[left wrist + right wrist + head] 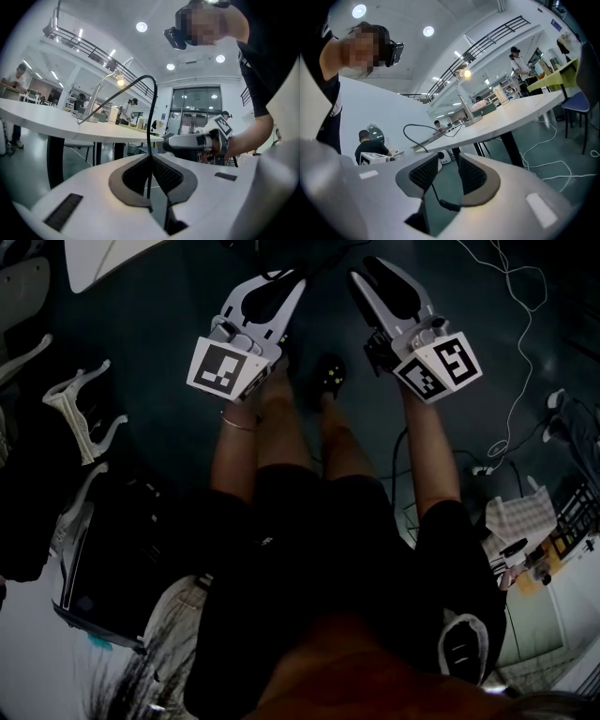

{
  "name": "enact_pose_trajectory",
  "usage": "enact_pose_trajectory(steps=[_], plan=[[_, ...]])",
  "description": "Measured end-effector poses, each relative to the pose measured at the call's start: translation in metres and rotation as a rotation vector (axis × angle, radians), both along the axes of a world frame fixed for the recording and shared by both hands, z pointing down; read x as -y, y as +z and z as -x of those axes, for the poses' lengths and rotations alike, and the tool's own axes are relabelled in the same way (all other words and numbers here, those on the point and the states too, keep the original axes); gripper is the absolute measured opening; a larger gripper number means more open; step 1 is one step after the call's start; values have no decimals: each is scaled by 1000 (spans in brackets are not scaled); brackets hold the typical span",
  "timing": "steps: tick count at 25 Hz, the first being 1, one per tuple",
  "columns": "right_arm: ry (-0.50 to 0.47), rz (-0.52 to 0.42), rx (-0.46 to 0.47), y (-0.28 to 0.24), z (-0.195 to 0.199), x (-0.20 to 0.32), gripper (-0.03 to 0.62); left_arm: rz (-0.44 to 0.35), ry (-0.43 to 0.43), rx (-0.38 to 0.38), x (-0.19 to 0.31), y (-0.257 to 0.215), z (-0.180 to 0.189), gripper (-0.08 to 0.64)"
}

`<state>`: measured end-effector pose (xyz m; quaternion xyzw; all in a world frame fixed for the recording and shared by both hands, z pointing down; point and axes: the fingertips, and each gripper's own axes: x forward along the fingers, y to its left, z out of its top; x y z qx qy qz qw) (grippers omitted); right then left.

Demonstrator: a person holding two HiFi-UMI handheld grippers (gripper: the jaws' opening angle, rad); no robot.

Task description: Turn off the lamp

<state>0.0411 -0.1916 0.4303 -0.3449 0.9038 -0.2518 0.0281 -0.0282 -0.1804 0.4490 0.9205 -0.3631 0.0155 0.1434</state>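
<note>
We see a long white table (520, 112) crossing both gripper views, above a dark floor (159, 442). The lamp (465, 96) stands upright on this table. Its bulb (463, 73) is lit.

Lamp position relative to each claw:
- Right gripper view: the lamp lies ahead of the right claw (448, 156), above its tips and slightly to the right, well apart from them.
- Left gripper view: the lamp lies ahead of the left claw (152, 158), above and to the left of its tips, also well apart and also lit.

In the head view we find both claws held side by side in front of the person, tips pointing away, near each other but not touching. In the left gripper view the right claw shows just beyond the left claw's tips, to their right.

Claw states:
- Left claw: the jaws are closed on a black cord (150, 124). The cord passes between the pads at the tips, rises, then arcs left toward the table near the lamp's base.
- Right claw: the jaws stand apart with a clear gap. The cord runs down through this gap, and neither pad presses on it.

A small black block (449, 205) sits on the cord low in that gap. We cannot tell what it is.
</note>
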Motion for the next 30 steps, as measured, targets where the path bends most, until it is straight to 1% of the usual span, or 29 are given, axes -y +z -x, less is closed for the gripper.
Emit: enact_pose_trajectory(steps=[3, 8, 11, 13, 19, 20, 21, 24, 27, 30], plan=[[-54, 19, -22, 14, 9, -12, 107, -18, -9, -18, 0, -18, -2, 25], [-189, 21, -56, 30, 37, -31, 107, -17, 31, -9, -6, -29, -4, 25], [-249, 7, -67, 31, 51, -37, 107, -43, 39, -35, -5, -40, -7, 25], [-273, 2, -70, 32, 57, -39, 107, -64, 66, -30, -9, -43, -9, 25], [-297, 12, -121, 41, 68, -37, 106, -92, 89, -38, -11, -52, -11, 25], [-299, 12, -125, 42, 69, -37, 81, -97, 92, -40, -11, -54, -11, 25], [-304, 9, -129, 43, 69, -37, 33, -103, 95, -39, -11, -55, -11, 25], [-340, 12, -132, 43, 71, -42, 11, -120, 113, -17, -14, -53, -11, 25], [-340, 54, -104, 47, 69, -44, 11, -141, 133, 15, -16, -50, -10, 25], [-292, 117, -11, 46, 56, -37, 9, -161, 180, 84, -22, -40, -12, 26]])
